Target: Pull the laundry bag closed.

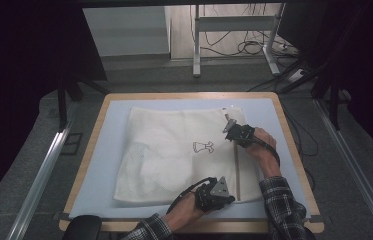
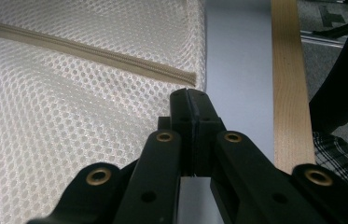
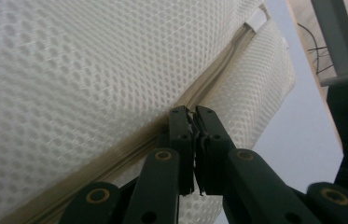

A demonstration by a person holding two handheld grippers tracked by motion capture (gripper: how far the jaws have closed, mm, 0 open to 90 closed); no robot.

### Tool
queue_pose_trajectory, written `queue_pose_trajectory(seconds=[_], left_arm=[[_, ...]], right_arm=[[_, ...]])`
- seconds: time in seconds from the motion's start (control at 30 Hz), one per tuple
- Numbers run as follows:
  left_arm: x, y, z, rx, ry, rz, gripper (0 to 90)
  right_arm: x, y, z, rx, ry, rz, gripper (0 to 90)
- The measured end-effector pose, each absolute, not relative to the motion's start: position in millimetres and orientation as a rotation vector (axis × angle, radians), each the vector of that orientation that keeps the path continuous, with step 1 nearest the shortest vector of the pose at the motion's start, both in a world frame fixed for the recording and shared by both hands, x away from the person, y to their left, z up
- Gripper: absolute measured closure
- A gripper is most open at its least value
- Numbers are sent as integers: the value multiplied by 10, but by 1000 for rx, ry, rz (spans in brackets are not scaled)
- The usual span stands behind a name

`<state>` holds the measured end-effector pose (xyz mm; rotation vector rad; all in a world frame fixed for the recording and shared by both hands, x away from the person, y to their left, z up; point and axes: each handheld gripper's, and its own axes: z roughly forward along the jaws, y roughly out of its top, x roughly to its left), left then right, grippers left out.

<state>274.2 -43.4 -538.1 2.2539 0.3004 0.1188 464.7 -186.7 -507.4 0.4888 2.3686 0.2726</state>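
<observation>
Our left gripper [image 2: 191,95] sits w/ jaws pressed together at the near end of the zipper [image 2: 87,51], right at the edge of the white mesh laundry bag [image 2: 69,130]; we can't tell if fabric is pinched between them. Our right gripper [image 3: 192,112] is closed too, tips on the zipper line approx. mid-run, w/ something small and pale caught between the jaws, prob. the zipper pull, but we can't confirm. From the high view, the bag lies flat in the middle of the desk [image 1: 99,165] on its pale blue mat, zipper running along the bag's right side. Left gripper at the bag's near right corner, right gripper near its far right corner, well apart.
</observation>
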Motion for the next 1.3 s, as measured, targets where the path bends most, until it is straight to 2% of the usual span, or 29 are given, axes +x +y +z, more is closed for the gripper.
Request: queue_pose_trajectory(seconds=[1.3], left_arm=[[2734,-436,-5383,2252,300,127,900]], right_arm=[[5263,-1783,-5086,618,2288,359,846]])
